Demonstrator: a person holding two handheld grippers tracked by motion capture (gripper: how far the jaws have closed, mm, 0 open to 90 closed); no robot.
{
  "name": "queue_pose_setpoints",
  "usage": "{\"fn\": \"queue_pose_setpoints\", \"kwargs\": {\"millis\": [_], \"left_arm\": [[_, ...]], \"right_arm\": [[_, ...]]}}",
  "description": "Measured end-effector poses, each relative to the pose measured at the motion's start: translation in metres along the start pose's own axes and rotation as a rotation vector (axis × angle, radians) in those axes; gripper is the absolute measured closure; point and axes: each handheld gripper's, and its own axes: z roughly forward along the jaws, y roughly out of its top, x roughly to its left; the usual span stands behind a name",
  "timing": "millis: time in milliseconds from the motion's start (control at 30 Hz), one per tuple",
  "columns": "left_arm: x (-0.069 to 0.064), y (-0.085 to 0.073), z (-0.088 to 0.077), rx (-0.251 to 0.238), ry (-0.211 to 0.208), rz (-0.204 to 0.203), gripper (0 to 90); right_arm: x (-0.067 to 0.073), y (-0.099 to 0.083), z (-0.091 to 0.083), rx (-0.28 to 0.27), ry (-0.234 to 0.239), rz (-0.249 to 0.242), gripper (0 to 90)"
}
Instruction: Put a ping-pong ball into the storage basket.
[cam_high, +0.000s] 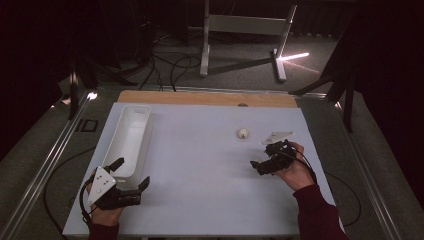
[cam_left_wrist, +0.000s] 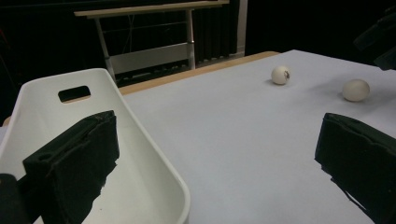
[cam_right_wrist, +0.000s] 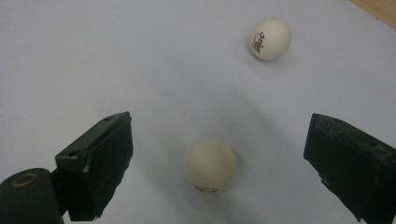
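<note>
The right gripper (cam_right_wrist: 217, 163) is being held with its jaws wide apart on either side of the near ball (cam_right_wrist: 210, 164), which is lying on the pale desk (cam_right_wrist: 93, 56) between them without being touched, while a second ball (cam_right_wrist: 270, 38) with a small printed mark is resting farther off. The near ball is being shown as a small, smooth, off-white sphere, judged to be light, hollow, rigid and prone to rolling, so it is best being gripped gently across its widest middle. The left gripper (cam_high: 131, 176), likewise spread and empty, is being held at the near end of the white tray (cam_high: 131, 131).
</note>
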Motion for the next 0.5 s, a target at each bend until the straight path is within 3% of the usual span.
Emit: {"fn": "queue_pose_setpoints", "kwargs": {"millis": [500], "left_arm": [[0.000,0.000,0.000,0.000,0.000,-0.001,0.2]], "right_arm": [[-0.004,-0.001,0.019,0.082,0.022,0.006,8.5]]}}
